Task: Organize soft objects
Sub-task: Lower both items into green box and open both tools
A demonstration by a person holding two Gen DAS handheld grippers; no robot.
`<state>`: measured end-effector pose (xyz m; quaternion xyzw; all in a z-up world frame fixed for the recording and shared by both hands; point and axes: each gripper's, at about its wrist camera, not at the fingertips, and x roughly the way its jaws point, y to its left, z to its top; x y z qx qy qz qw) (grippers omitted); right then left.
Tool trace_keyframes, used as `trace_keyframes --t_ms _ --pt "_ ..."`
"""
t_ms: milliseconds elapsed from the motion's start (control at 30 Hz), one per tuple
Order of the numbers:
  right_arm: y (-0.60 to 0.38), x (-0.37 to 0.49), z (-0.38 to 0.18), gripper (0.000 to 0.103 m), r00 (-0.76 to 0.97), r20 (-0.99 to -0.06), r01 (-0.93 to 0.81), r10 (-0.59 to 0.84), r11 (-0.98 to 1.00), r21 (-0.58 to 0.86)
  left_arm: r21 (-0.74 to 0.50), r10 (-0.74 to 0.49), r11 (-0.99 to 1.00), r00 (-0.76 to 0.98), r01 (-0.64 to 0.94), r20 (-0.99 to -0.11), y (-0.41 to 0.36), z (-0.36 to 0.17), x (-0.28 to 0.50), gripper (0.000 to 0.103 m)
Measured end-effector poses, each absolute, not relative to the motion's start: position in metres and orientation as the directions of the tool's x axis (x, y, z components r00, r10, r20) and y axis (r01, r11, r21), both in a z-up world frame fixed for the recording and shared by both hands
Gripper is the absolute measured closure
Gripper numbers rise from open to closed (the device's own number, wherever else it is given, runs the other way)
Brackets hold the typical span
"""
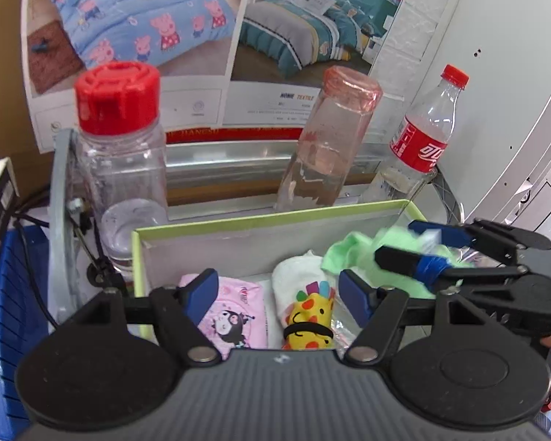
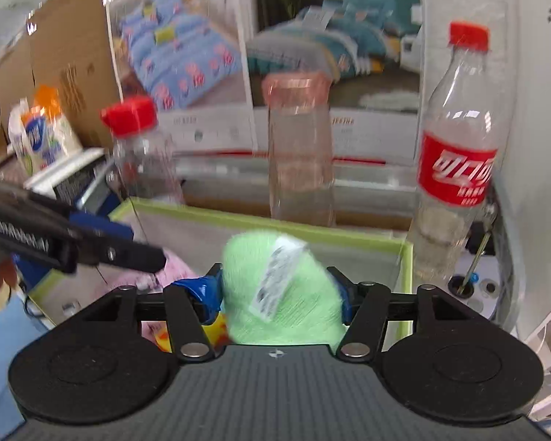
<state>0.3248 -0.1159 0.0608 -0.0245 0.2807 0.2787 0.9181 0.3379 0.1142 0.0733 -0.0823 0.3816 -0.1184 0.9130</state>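
A green-rimmed box [image 1: 275,217] holds a pink cartoon packet [image 1: 235,316], a white cloth [image 1: 297,279] and a yellow giraffe-print soft piece [image 1: 310,316]. My left gripper [image 1: 277,294] hovers over them, open, with nothing between its blue pads. A light green cloth [image 2: 286,305] with a white label bulges between the fingers of my right gripper [image 2: 279,290]. Its jaws stand apart, and the cloth is blurred while the fingers look sharp. In the left wrist view the right gripper [image 1: 396,240] is over the box's far right corner with the green cloth [image 1: 349,253] spread beneath it.
Behind the box stand a red-capped clear jar [image 1: 121,147], a pink-topped glass bottle [image 1: 327,147] and a cola bottle [image 1: 426,136]. A blue crate [image 1: 14,294] is at the left, a white cabinet [image 1: 514,92] at the right, bedding posters behind.
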Motion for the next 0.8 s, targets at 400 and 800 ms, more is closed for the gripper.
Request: trace_keyframes --t_ms 400,800 --pt "-0.132 0.283 0.082 0.046 0.718 -0.507 -0.517 0.476 0.853 0.070 -0.206 -0.250 0.967 0.698 0.148 -0.671 0.123 0.091 0.267 0.031" --pt "-0.210 0.162 0.045 0.043 0.775 -0.486 -0.389 0.404 0.911 0.136 -0.198 -0.203 0.977 0.613 0.078 -0.763 0.153 0.025 0.163 0.030"
